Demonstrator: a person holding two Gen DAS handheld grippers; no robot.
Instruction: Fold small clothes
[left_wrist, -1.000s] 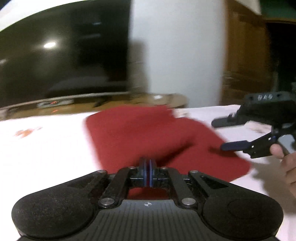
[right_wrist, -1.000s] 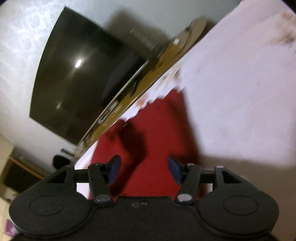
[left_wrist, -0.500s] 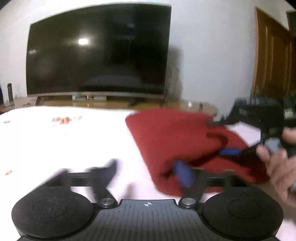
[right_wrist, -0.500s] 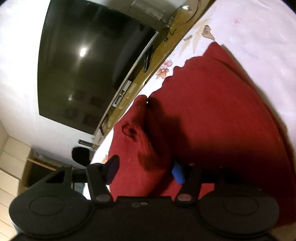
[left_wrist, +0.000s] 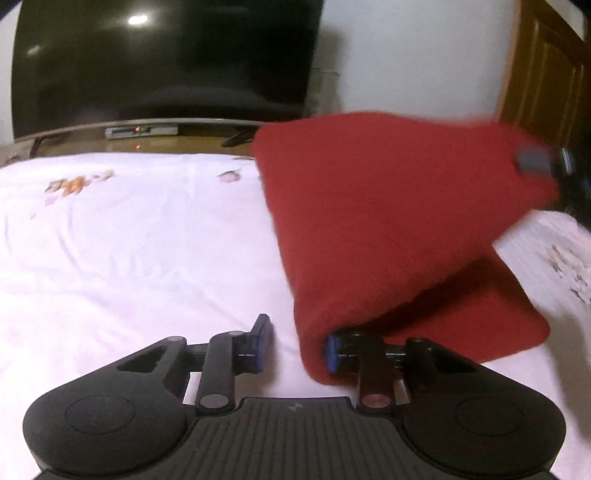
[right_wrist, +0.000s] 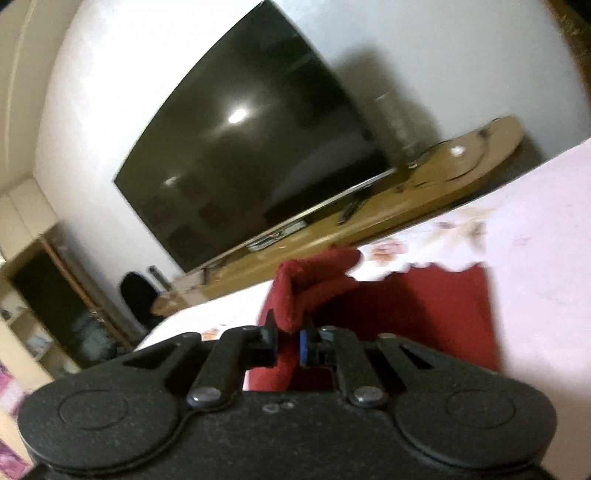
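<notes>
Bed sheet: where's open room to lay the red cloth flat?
Open: the white sheet left of the red cloth, from the left gripper to the TV stand. Crowded: right side, where the right gripper holds the cloth's corner up.

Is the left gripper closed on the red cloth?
No: the left gripper is open, only one finger tucked under the red cloth's edge.

Dark red cloth, white floral-print sheet, black gripper
</notes>
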